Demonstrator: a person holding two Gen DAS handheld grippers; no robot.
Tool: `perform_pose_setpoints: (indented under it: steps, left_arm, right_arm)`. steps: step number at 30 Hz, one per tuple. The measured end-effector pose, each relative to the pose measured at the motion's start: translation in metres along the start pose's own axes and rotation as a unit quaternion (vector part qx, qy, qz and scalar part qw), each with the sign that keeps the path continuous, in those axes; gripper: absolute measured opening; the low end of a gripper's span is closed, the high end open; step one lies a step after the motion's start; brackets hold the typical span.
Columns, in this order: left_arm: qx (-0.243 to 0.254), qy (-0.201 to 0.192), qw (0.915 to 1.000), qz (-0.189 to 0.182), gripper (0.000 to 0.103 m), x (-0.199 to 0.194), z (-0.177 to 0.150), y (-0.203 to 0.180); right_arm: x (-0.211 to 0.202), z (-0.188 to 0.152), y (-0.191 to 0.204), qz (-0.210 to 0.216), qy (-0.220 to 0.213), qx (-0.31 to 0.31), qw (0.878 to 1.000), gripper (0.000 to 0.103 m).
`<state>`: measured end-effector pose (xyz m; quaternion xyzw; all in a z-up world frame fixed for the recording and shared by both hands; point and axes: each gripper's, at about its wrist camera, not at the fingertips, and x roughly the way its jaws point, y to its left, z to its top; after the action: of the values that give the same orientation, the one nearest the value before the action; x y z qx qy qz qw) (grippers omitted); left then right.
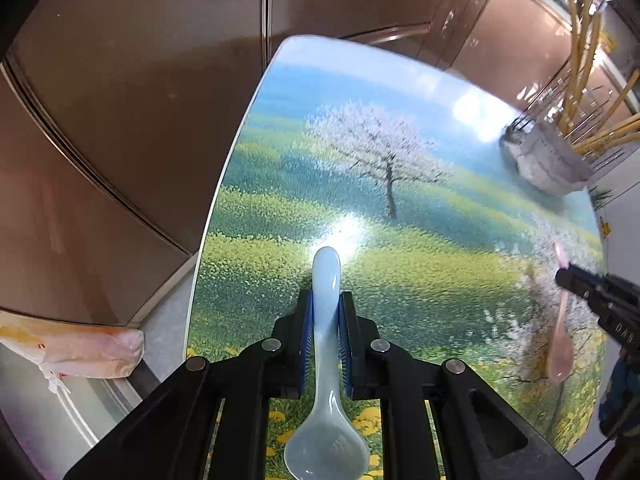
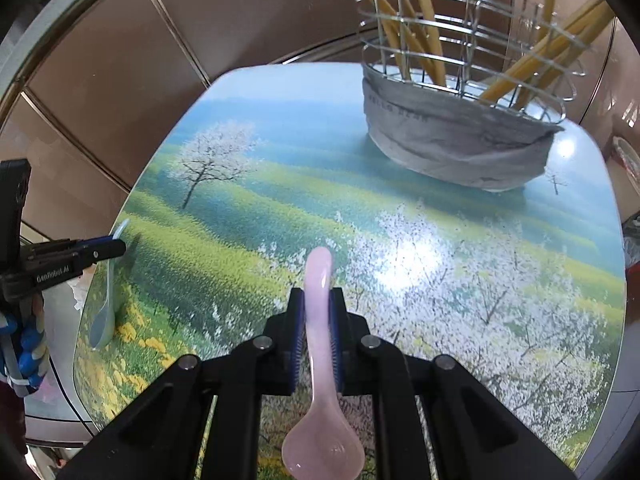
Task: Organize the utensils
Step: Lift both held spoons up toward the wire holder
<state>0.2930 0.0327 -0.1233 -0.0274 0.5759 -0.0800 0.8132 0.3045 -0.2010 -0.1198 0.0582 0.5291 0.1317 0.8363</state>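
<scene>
Over a table (image 1: 280,208) printed with blossoming trees, the left gripper (image 1: 325,308) clamps a pale blue ceramic spoon (image 1: 326,400) (bowl toward the camera) while the right gripper (image 2: 318,304) pinches a pink spoon (image 2: 320,380), a wire utensil basket (image 2: 460,80) of yellow chopsticks (image 2: 416,28) standing far right.

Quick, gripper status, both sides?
Left gripper: closed on the blue spoon.
Right gripper: closed on the pink spoon.
</scene>
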Motion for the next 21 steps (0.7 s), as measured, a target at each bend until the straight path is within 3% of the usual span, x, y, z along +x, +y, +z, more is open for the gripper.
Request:
perform_pose_setpoints:
  steps: [21]
  left_arm:
    - [0.011, -0.092, 0.9950, -0.037, 0.012, -0.068, -0.047, -0.015]
  right_arm:
    - [-0.077, -0.053, 0.027, -0.010, -0.087, -0.009, 0.996, 0.011]
